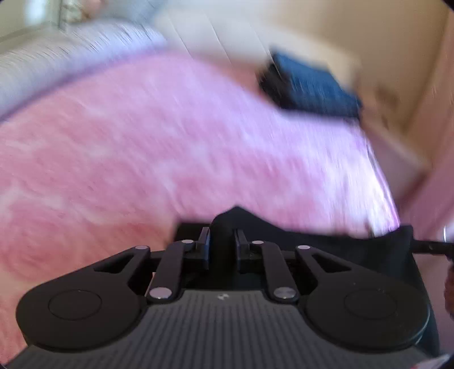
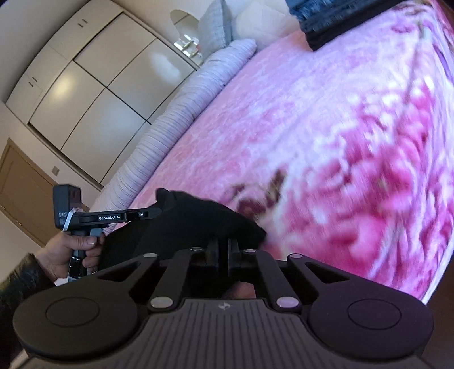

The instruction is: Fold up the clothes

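Spanning both grippers, black garment [image 2: 181, 224], bunched, each pair of fingers [image 1: 204, 244] clenched on it

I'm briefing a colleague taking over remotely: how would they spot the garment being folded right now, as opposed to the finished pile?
Start from the big pink floral blanket covering the bed. At its near edge both grippers clamp one black garment, the left gripper on its left corner and the right gripper on its near edge. Unlike the folded dark stack at the far end, it is loose and held.

We see a bed [image 2: 326, 119] under a pink floral blanket. On it lie a black garment [image 2: 198, 221], a dark folded stack [image 2: 334, 25] and a striped bolster [image 2: 176, 119].
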The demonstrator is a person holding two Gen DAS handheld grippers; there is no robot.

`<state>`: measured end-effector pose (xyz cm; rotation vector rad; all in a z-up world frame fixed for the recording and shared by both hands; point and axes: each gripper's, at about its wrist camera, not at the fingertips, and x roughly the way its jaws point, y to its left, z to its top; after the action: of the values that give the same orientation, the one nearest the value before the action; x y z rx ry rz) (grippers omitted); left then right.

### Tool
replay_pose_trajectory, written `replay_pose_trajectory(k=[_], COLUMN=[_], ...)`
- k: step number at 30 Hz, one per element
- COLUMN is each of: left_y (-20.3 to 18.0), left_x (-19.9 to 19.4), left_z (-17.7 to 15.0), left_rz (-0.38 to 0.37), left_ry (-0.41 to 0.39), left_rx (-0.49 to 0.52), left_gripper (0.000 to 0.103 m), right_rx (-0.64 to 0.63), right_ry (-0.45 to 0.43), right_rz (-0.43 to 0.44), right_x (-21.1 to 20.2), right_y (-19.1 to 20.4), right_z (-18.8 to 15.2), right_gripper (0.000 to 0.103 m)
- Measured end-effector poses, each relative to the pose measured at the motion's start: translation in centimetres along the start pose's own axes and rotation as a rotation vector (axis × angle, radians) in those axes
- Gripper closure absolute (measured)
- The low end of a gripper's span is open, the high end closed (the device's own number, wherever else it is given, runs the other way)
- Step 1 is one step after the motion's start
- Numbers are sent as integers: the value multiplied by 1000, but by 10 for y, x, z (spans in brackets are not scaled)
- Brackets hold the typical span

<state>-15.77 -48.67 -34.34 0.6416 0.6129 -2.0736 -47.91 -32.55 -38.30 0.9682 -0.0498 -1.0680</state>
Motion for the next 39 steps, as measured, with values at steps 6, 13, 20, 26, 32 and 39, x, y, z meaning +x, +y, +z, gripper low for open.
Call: replay_pose_trajectory(k=[6,13,20,26,32,39], left_y=[14,-1,-45,-36,-48,-87], left_x=[35,7,66,93,42,-11], left_z=[-20,12,-2,-7,1,-44], left_rz=[61,32,68,116,163,127], left_ry=[101,20,127,116,35,84], left_rx=[-61,-34,153,106,87,145], left_gripper=[86,73,70,67,71,69], right_rx=[-111,-93,61,-16,-76,-212], right_ry=[-6,12,-22,-20,-33,-129], right_rz=[-80,-98,-47,-117,-131,-158], right_x=[22,11,28,9,10,-35], right_y=[7,10,4,-3,6,37], right_z=[2,2,14,-17,-9,-15], right_gripper=[103,74,100,103,95,75])
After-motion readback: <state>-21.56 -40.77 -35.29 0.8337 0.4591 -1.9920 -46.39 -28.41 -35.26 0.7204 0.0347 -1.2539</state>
